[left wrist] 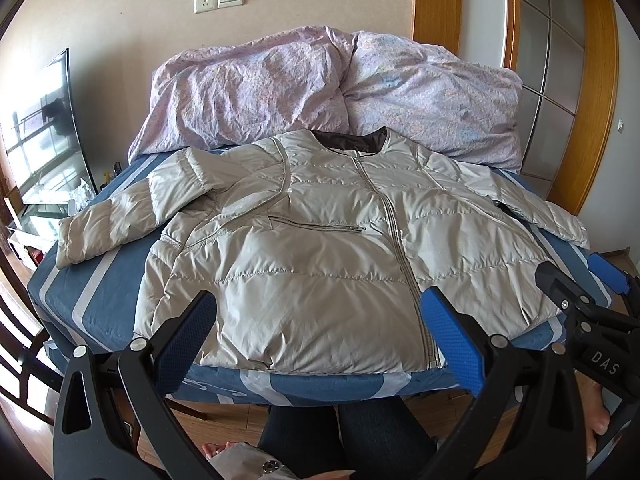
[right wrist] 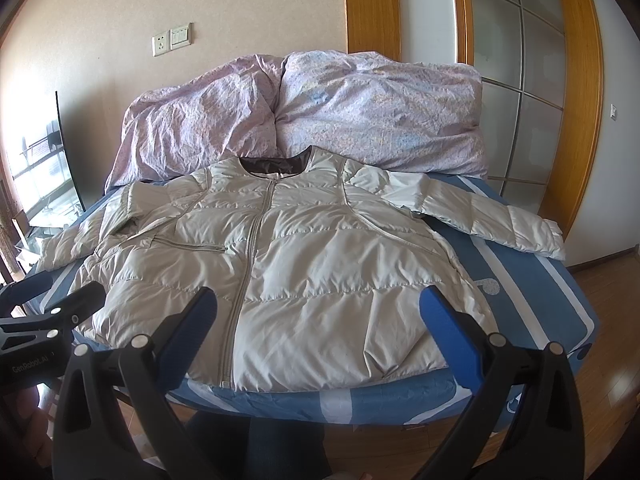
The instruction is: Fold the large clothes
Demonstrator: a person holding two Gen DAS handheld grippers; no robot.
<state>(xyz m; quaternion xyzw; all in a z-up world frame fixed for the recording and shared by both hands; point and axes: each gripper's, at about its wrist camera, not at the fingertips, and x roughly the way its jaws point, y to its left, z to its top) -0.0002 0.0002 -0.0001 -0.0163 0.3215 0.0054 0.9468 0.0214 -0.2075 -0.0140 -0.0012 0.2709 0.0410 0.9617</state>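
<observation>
A pale grey quilted down jacket (left wrist: 320, 248) lies face up and spread flat on the blue-and-white striped bed sheet (left wrist: 80, 292), zipped along its front, with the dark-lined collar toward a rumpled lilac floral duvet (left wrist: 320, 92) heaped at the far end of the bed. One sleeve is bent back on itself across the sheet on the left of the jacket; the other runs straight out toward the right edge of the bed. A zipped pocket crosses the chest — it is closed, so nothing of its contents shows.

The left gripper (left wrist: 320, 332) hovers over the jacket's near hem, its blue-padded fingers (left wrist: 448, 328) spread wide and holding nothing. The right gripper (right wrist: 320, 328) hangs beside it over the same hem, also spread wide and empty — in the left wrist view it appears at the right edge, apart from the cloth.

Below the bed edge, dark trouser legs (left wrist: 348, 436) stand on the wooden floor (right wrist: 624, 400).
</observation>
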